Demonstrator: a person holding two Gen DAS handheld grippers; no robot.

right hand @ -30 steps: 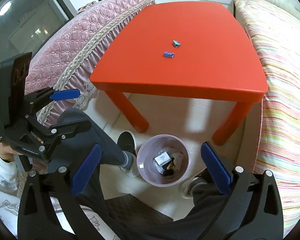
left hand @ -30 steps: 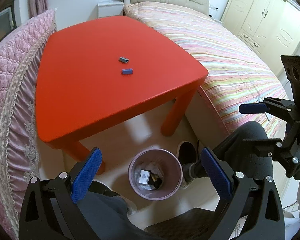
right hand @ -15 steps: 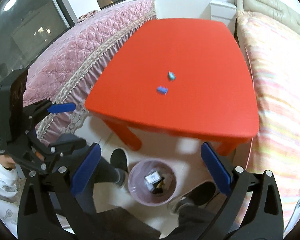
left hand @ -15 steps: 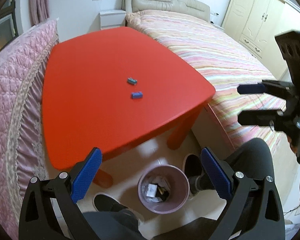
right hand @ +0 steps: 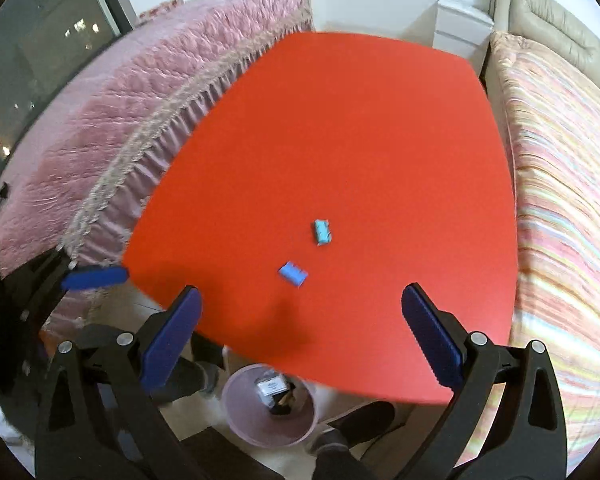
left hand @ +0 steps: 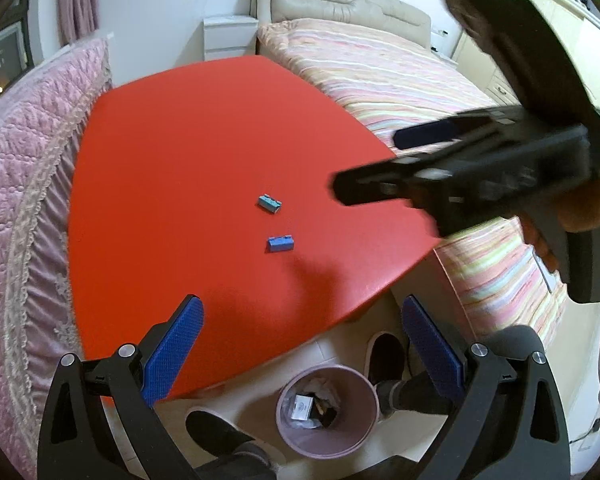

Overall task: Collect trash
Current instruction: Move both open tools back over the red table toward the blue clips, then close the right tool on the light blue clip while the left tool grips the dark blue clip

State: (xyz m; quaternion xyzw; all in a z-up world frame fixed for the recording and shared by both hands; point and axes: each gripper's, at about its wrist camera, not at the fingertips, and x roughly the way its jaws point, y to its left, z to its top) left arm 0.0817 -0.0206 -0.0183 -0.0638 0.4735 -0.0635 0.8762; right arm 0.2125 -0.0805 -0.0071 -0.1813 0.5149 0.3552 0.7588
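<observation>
Two small pieces lie near the middle of the red table (left hand: 172, 152) (right hand: 360, 128): a blue block (left hand: 280, 243) (right hand: 293, 273) and, just beyond it, a teal block (left hand: 269, 203) (right hand: 322, 232). A pink bin (left hand: 327, 408) (right hand: 269, 410) holding scraps stands on the floor under the table's near edge. My left gripper (left hand: 300, 340) hangs open above that edge, empty. My right gripper (right hand: 300, 330) is open and empty too, over the near part of the table; in the left wrist view the right gripper (left hand: 440, 160) reaches in from the right.
A pink quilted bed (left hand: 24, 168) (right hand: 112, 120) borders the table's left side and a striped bed (left hand: 400, 80) (right hand: 568, 200) its right. A white nightstand (left hand: 230, 36) stands at the far wall. The person's legs and shoes (left hand: 384, 356) flank the bin.
Both grippers rose from over the bin and moved forward toward the table, so the two blocks now appear closer. The right gripper swung into the left wrist view. Both stayed open.
</observation>
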